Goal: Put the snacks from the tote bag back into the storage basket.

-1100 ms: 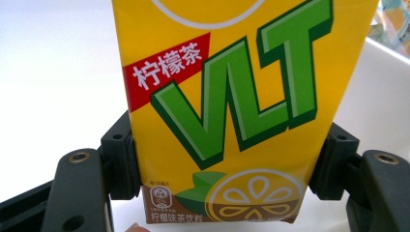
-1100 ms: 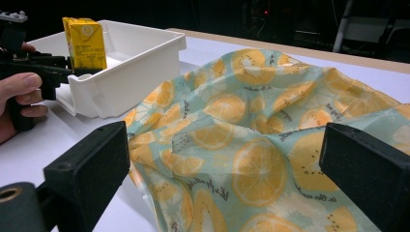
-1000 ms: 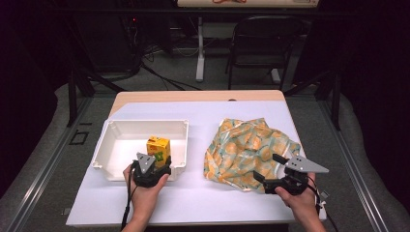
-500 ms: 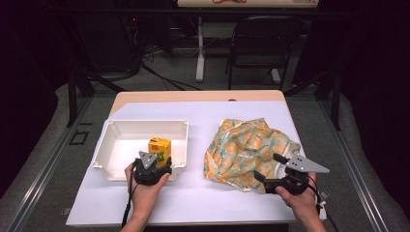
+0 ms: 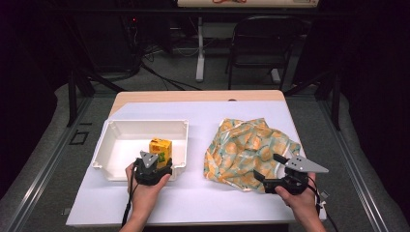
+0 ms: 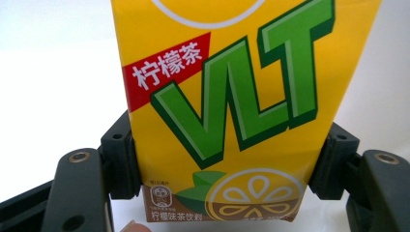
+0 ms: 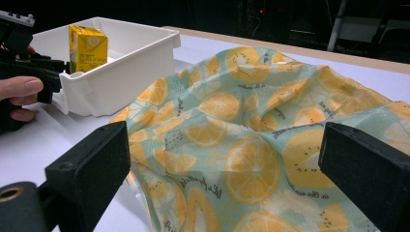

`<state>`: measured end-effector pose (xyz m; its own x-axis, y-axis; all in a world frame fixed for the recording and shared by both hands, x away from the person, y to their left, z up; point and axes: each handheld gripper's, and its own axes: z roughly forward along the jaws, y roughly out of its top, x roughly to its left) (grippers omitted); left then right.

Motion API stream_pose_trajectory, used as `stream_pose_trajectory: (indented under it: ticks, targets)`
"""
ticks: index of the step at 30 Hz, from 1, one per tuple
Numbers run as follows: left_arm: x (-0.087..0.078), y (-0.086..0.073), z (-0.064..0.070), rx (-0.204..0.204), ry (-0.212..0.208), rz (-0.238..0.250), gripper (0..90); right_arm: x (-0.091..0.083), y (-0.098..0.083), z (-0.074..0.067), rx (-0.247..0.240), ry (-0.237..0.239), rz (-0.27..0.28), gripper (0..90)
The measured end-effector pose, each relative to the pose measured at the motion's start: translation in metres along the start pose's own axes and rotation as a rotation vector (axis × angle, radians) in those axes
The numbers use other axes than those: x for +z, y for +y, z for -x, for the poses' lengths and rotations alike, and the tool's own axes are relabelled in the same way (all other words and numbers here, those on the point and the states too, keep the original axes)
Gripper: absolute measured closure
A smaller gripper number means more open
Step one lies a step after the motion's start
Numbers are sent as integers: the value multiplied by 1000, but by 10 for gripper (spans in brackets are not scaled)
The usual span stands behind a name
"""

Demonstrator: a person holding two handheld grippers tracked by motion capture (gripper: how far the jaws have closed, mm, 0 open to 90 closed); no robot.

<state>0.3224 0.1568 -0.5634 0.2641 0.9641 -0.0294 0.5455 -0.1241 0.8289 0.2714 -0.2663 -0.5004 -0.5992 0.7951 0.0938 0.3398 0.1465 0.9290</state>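
A yellow lemon tea carton (image 5: 160, 146) (image 6: 232, 87) stands upright in the front right part of a white plastic bin (image 5: 140, 123). My left gripper (image 5: 159, 160) (image 6: 225, 166) reaches over the bin's front wall, its jaws pressed on both sides of the carton's lower half. A cloth printed with orange slices (image 5: 244, 145) (image 7: 251, 130) lies crumpled on the table's right half. My right gripper (image 5: 266, 166) (image 7: 227, 164) is open at the cloth's front edge, one jaw on each side of a fold. The carton (image 7: 88, 48) and the bin (image 7: 121, 72) also appear in the right gripper view.
A white sheet (image 5: 193, 193) covers the table, with a bare wooden strip (image 5: 198, 95) at the far edge. A dark folding chair (image 5: 261, 43) and a desk leg (image 5: 199, 48) stand on the floor beyond the table.
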Motion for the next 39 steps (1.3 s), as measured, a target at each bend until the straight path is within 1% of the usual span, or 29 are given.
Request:
stream_pose_trajectory:
  ticks: [3, 6, 11, 13, 16, 17, 18, 19, 20, 23, 24, 27, 30, 32, 34, 35, 38, 39]
  targets:
    - [-1, -1, 0, -3, -2, -5, 303, 0, 0, 0, 1, -2, 2, 37]
    - [-2, -1, -1, -2, -9, -27, 302, 0, 0, 0, 0, -3, 1, 37]
    - [-4, -4, 2, 0, 10, -46, 301, 0, -1, 1, -1, -6, 1, 38]
    - [-5, -4, 1, -2, 4, -47, 299, 0, 0, 1, -2, -6, 0, 38]
    - [-5, -4, -2, -5, -24, -59, 286, -1, 0, 1, -7, -8, 1, 38]
    - [-6, -4, -3, -16, -43, -66, 271, -1, 0, 1, -6, -12, 2, 38]
    - [-6, -4, -5, -40, -77, -69, 243, -1, 0, 1, -4, -12, 4, 38]
    - [-8, -4, -7, -49, -101, -77, 201, -1, 0, 2, -4, -11, 5, 38]
    - [-9, -3, -7, -52, -119, -74, 163, -1, 0, 2, -4, -14, 3, 38]
    - [-16, 0, -6, -46, -131, -64, 87, -1, -1, 2, -5, -12, 4, 39]
    - [-19, 1, -6, -50, -141, -62, 79, -1, 0, 2, -4, -14, 4, 38]
    - [-29, 3, -10, -42, -175, -78, 59, -2, 0, 3, -3, -17, 4, 39]
    - [-39, 0, -15, -19, -189, -81, 63, -1, -1, 3, -1, -16, 4, 38]
    - [-45, -3, -21, -15, -222, -77, 107, -1, -1, 4, -3, -17, 2, 39]
    - [-51, -5, -26, -7, -236, -63, 193, -1, -1, 3, -2, -18, 2, 39]
    - [-52, -6, -29, -8, -248, -62, 242, -1, -1, 3, 0, -16, 4, 39]
    - [-58, -6, -38, -28, -258, -54, 400, 0, -1, 3, -2, -23, 0, 39]
    - [-59, -6, -41, -33, -260, -55, 467, 0, -1, 3, -2, -23, -1, 38]
